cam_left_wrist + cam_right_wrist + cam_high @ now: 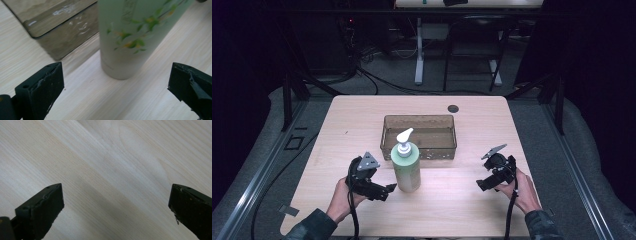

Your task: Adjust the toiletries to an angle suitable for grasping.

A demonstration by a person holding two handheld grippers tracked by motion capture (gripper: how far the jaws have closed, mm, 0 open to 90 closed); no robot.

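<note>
- Pale green plastic: the pump bottle (406,169) stands upright on the light wood surface (462,200), near its middle, white pump head pointing up and to the right in the high view.
- Just behind the bottle sits a clear brownish tray (387,135); from above, the pump overlaps the tray's near wall, and whether the 2 touch I cannot tell.
- I hold my left tool (388,189) low over the surface, just left of the bottle's base, its tips aimed at the bottle and very close to it.
- In the left gripper view the bottle (130,42), printed with green and yellow leaves, stands ahead of and between the 2 black jaws; the jaws stand wide apart and nothing is pressed between them. A corner of the tray (62,32) shows at the upper left there.
- My right tool (482,184) hangs over bare wood at the right side of the surface, well apart from the bottle.
- In the right gripper view its 2 jaws are spread wide, with plain wood grain (112,170) between them.
- My 2 hands come in from the near edge, dark sleeves at the wrists.
</note>
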